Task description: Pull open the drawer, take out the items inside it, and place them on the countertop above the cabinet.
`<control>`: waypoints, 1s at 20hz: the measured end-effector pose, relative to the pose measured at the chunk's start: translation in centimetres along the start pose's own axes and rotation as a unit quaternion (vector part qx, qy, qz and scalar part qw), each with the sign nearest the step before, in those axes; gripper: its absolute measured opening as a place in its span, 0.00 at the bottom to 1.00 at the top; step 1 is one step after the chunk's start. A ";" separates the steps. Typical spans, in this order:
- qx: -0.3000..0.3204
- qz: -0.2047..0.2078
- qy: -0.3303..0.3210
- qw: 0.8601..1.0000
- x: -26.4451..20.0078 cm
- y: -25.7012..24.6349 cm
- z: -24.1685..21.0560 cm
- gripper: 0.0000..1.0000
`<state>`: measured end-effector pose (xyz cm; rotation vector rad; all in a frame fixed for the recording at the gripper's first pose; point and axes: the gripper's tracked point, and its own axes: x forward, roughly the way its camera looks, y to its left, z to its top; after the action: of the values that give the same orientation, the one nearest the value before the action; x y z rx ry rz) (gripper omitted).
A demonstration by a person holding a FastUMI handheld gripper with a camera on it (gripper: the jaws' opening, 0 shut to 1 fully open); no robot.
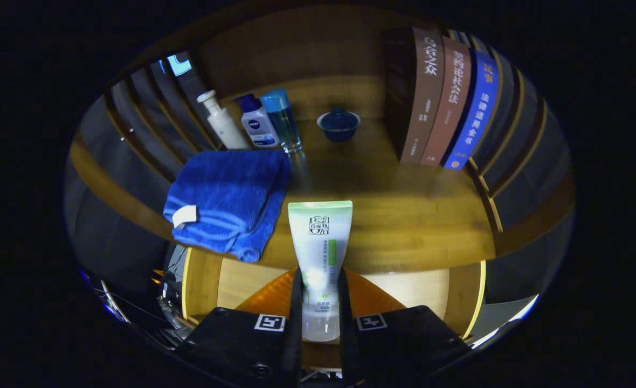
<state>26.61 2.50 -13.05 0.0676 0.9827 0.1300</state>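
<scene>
The hand-held gripper (320, 302) at bottom centre is clamped on a tube (320, 242), held upright over the open drawer (404, 285) and the desk (404, 215) edge; a blue towel (226, 196) lies centre-left.

Hand-held gripper (320, 302): square coded markers; dark, seemingly screwed housings.

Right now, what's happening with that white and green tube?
The gripper is shut on a white and green tube, holding it up over the open drawer and the front edge of the wooden countertop. Already on the countertop are a folded blue towel, three bottles, a small blue lidded bowl and a row of upright books. The tube has not been set down yet.
</scene>
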 end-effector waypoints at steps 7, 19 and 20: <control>0.013 -0.018 0.023 0.999 5.1 -0.4 4.0 0.33; 0.021 -0.022 0.015 0.999 7.2 -0.4 5.3 0.46; 0.019 -0.022 0.005 1.000 6.9 -0.5 5.7 0.57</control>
<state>35.23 2.96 -15.66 0.0791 0.9957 0.0711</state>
